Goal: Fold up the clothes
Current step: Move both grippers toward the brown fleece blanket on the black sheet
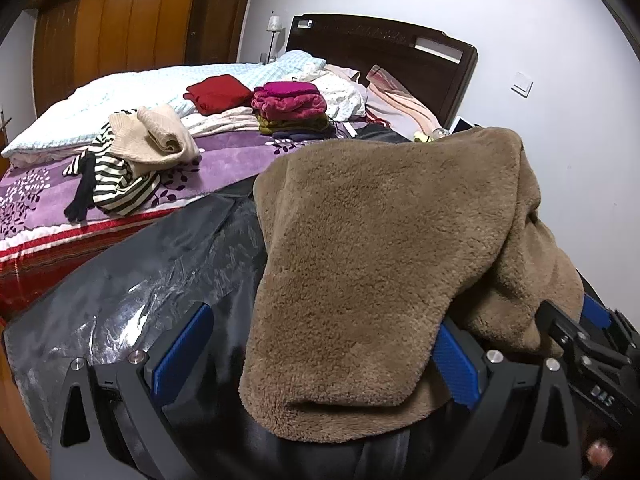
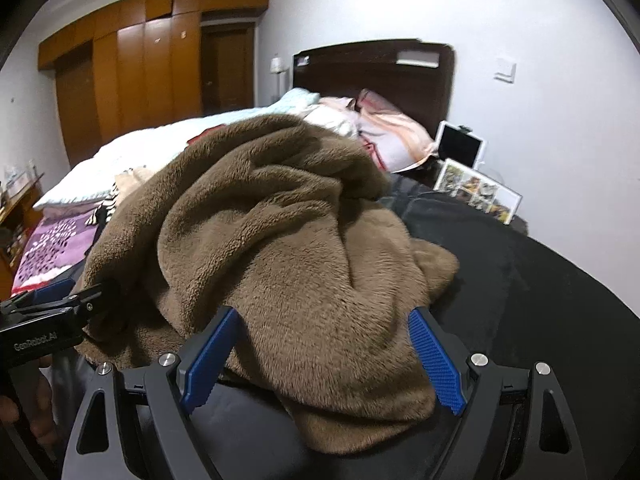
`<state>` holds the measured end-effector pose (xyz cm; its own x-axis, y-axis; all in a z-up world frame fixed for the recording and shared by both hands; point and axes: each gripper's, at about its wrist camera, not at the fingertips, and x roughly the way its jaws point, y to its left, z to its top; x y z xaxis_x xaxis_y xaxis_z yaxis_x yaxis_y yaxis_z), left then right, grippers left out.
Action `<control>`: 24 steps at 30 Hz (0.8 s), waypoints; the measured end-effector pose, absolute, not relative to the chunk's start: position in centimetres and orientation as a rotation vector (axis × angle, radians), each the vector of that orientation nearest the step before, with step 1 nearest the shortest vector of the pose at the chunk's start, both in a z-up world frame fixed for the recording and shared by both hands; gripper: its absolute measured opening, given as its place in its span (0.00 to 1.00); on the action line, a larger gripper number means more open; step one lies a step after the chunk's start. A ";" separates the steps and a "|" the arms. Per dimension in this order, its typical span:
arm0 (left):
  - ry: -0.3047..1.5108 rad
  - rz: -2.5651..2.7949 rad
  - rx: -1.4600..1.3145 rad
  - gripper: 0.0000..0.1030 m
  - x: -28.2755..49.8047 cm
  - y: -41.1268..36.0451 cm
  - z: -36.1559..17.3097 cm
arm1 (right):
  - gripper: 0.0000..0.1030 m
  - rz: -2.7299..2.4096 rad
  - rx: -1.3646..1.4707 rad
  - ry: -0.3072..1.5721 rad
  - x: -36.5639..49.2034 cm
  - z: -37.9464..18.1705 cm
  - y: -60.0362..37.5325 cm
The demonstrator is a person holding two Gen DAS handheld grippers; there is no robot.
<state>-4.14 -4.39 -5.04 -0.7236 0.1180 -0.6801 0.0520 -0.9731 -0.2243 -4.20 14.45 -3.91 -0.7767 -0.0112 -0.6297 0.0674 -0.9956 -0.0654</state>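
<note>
Brown fleece garment (image 1: 384, 240) lies bunched on a dark sheet (image 1: 160, 272) w/ a glossy plastic patch, at the near end of the bed (image 1: 224, 152). Left gripper (image 1: 316, 364): blue pads wide apart, fleece hem draped between them, so open, not clamped. Its far fingertips are partly buried under the fabric on the right side. Right gripper (image 2: 324, 360): also spread wide, fleece fold lying between the pads, no pinch visible. Each gripper shows at the edge of the other's view, cut off by the frame; a bit of a hand (image 1: 600, 452) is visible at bottom right in left wrist view.

Garment shape is hard to read: no sleeves or collar made out, just rumpled folds. It blocks most of the bed in right wrist view.

Further back in left wrist view: cream sweater (image 1: 156, 136) on a striped top (image 1: 120, 184), both unfolded; red folded piece (image 1: 218, 94); stack w/ magenta items (image 1: 290, 104) on top, lower layers too dark to ID. Headboard (image 1: 380, 56) behind. Tablet (image 2: 460, 146) beside the bed.
</note>
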 end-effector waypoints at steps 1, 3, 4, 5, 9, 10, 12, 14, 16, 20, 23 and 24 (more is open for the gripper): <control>-0.357 2.860 -1.157 1.00 -4.1 -4.4 -5.1 | 0.85 -2.913 1.047 0.134 -4.5 -4.1 14.5; -0.350 2.859 -1.166 1.00 -4.2 -4.2 -5.3 | 0.85 -2.902 1.063 0.131 -4.8 -4.3 14.6; -0.346 2.859 -1.171 1.00 -4.3 -4.2 -5.4 | 0.85 -2.899 1.067 0.129 -4.8 -4.4 14.6; -0.343 2.858 -1.176 1.00 -4.3 -4.1 -5.5 | 0.85 -2.897 1.072 0.130 -4.8 -4.5 14.5; -0.338 2.855 -1.199 1.00 -4.4 -3.8 -5.7 | 0.86 -2.906 1.094 0.196 -5.0 -4.7 14.0; -0.338 2.856 -1.205 1.00 -4.4 -3.7 -5.7 | 0.87 -2.909 1.099 0.213 -5.2 -4.7 13.9; -0.338 2.854 -1.214 1.00 -4.5 -3.7 -5.8 | 0.88 -2.909 1.101 0.234 -5.3 -4.7 13.7; -0.343 2.851 -1.222 1.00 -4.6 -3.7 -5.9 | 0.89 -2.907 1.097 0.235 -5.4 -4.9 13.8; -0.353 2.845 -1.229 1.00 -4.7 -3.8 -6.0 | 0.90 -2.903 1.094 0.226 -5.5 -5.0 14.1; -0.365 2.840 -1.244 1.00 -4.7 -3.8 -6.1 | 0.95 -2.883 1.107 0.195 -6.1 -5.4 14.6; -0.374 2.834 -1.254 1.00 -4.8 -3.8 -6.3 | 0.98 -2.860 1.123 0.176 -6.5 -6.1 14.9; -0.378 2.832 -1.258 1.00 -4.8 -3.9 -6.3 | 0.98 -2.855 1.122 0.173 -6.6 -6.2 15.0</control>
